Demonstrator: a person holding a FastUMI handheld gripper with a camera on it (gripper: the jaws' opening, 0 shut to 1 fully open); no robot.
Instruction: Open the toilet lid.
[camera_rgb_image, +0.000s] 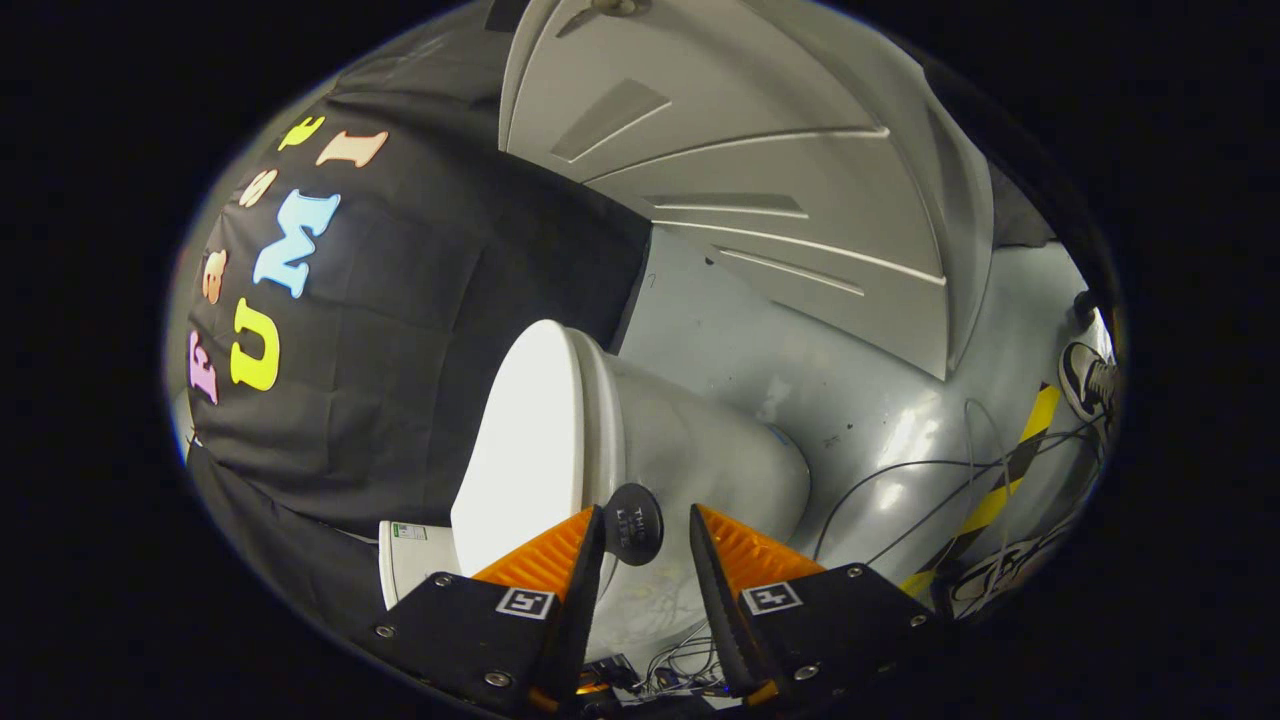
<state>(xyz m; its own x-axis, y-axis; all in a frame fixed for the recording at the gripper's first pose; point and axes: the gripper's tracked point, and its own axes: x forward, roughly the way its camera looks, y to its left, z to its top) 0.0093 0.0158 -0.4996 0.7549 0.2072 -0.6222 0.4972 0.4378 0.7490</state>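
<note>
The gripper (645, 545) is showing two ridged, wedge-shaped fingers (540, 555) standing apart, each mounted on a black block carrying a square black-and-white marker (526, 602) and silver screws (497, 679) at the corners.

We're riding on the gripper (645, 545), looking forward along its two parted fingers, rolled hard sideways. We sit close to the toilet (640, 440) just ahead; beyond it the floor (850, 400) and a white door (760, 180) tilt away.
</note>
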